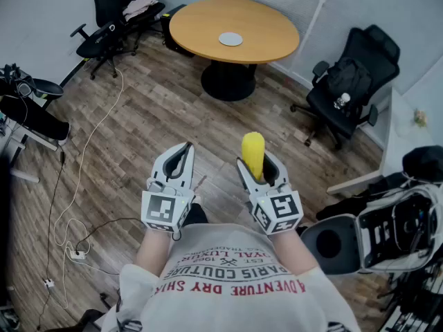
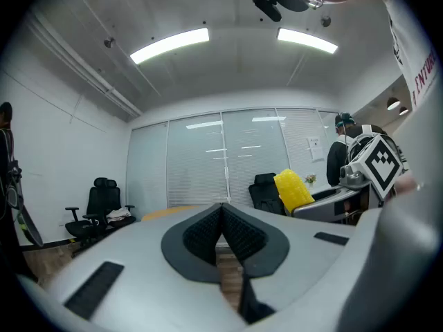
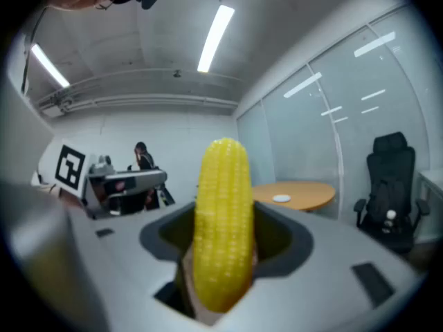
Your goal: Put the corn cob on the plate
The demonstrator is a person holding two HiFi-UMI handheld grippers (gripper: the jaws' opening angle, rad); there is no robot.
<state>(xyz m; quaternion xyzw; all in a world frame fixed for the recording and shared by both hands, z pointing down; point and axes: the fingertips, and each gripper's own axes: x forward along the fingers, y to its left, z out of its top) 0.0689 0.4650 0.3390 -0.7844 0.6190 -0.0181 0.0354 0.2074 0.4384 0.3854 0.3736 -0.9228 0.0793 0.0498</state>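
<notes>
A yellow corn cob stands between the jaws of my right gripper, which is shut on it; in the right gripper view the corn cob sticks up out of the jaws and fills the middle. My left gripper is held beside it, shut with nothing in it, its dark pads meeting at the tips. From the left gripper view the corn cob shows at the right. A small white plate lies on the round wooden table far ahead; the plate also shows behind the cob.
Black office chairs stand at the back left and at the right of the table. Cables trail over the wooden floor on the left. A grey bin and equipment stand at the right. Another person sits in the distance.
</notes>
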